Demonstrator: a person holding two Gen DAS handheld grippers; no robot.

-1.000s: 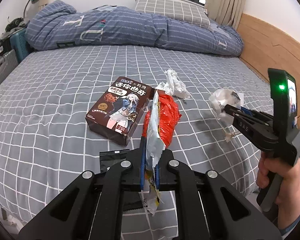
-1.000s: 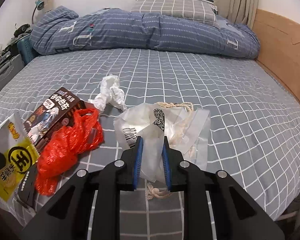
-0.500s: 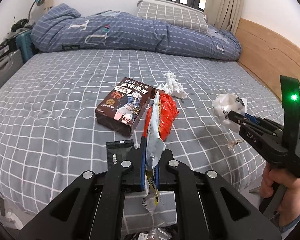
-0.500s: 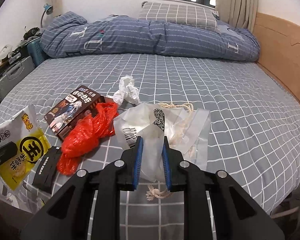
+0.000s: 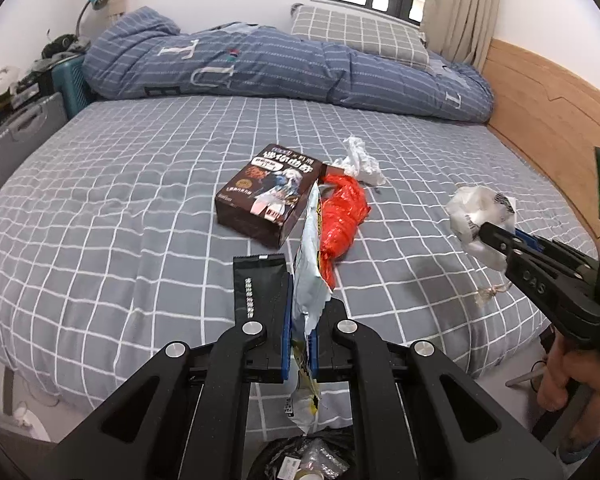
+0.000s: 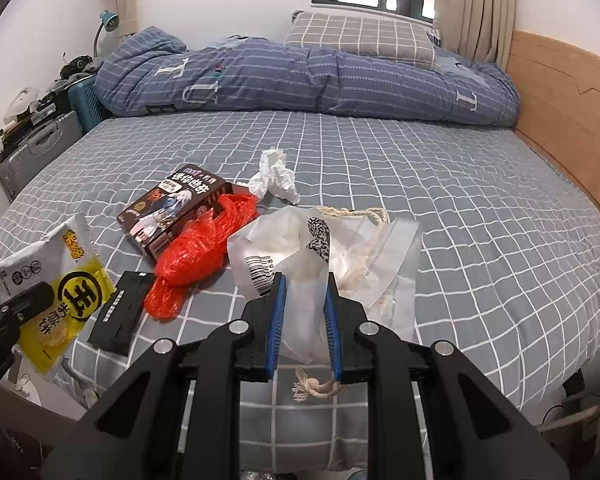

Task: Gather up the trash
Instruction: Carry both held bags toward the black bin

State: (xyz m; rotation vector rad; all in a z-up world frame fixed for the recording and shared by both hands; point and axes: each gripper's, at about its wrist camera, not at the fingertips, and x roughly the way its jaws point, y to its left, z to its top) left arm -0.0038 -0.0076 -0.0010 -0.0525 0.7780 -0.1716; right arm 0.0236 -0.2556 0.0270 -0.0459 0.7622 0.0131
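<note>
My left gripper (image 5: 300, 320) is shut on a white and yellow snack packet (image 5: 309, 264), held edge-on above the bed's front edge; the packet also shows in the right wrist view (image 6: 56, 280). My right gripper (image 6: 305, 304) is shut on a clear plastic bag with a rope cord (image 6: 320, 248), also seen at the right of the left wrist view (image 5: 480, 220). On the grey checked bed (image 5: 140, 200) lie a brown snack box (image 5: 268, 192), a red plastic bag (image 5: 340, 216), a crumpled white tissue (image 5: 360, 160) and a black wrapper (image 5: 256, 280).
A bin lined with a black bag (image 5: 304, 460) holding trash sits on the floor below the left gripper. A folded blue duvet (image 5: 280, 68) and pillow (image 5: 360, 36) lie at the bed's far end. A wooden headboard (image 5: 548, 92) is right, suitcases (image 5: 16, 136) left.
Both grippers have pulled back from the bed toward its front edge with their trash still held. The bin has come into view below the left gripper.
</note>
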